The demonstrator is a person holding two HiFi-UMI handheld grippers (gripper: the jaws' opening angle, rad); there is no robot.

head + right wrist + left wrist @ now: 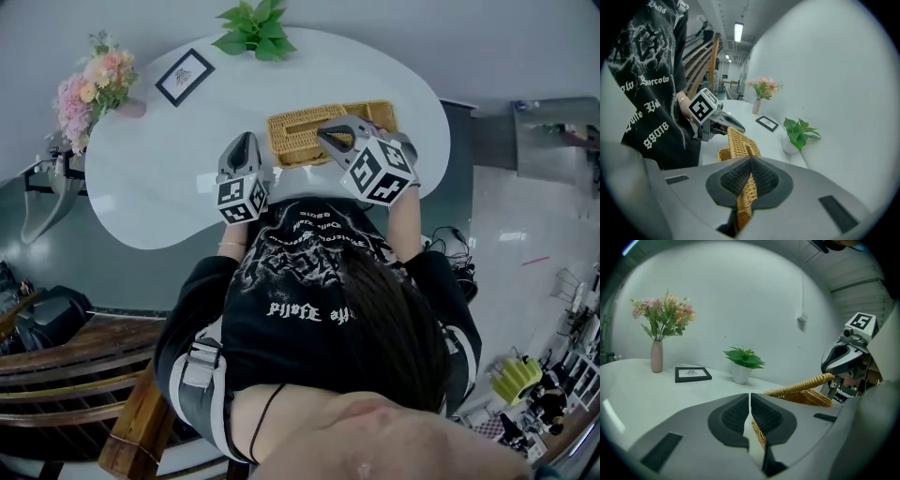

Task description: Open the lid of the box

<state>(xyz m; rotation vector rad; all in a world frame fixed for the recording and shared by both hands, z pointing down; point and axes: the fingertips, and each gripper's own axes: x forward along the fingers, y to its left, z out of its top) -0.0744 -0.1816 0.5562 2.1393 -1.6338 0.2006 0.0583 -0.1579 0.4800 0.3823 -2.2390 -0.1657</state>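
Observation:
A woven wicker box (286,150) sits on the white table (159,178) near its front edge. Its lid (740,145) is lifted at one end and slants up over the base (723,153). My right gripper (751,164) is shut on the raised edge of the lid, and wicker shows between its pads. In the head view this gripper (330,131) is over the box's right half. My left gripper (246,141) is at the box's left end with its jaws together (750,401). A corner of wicker shows just past its tips. From the left gripper view the lid (801,387) tilts up toward the right gripper (826,371).
A vase of pink flowers (94,84), a small black picture frame (185,77) and a green potted plant (255,30) stand along the table's far side. The person stands against the table's near edge. A wooden railing (66,347) runs at lower left.

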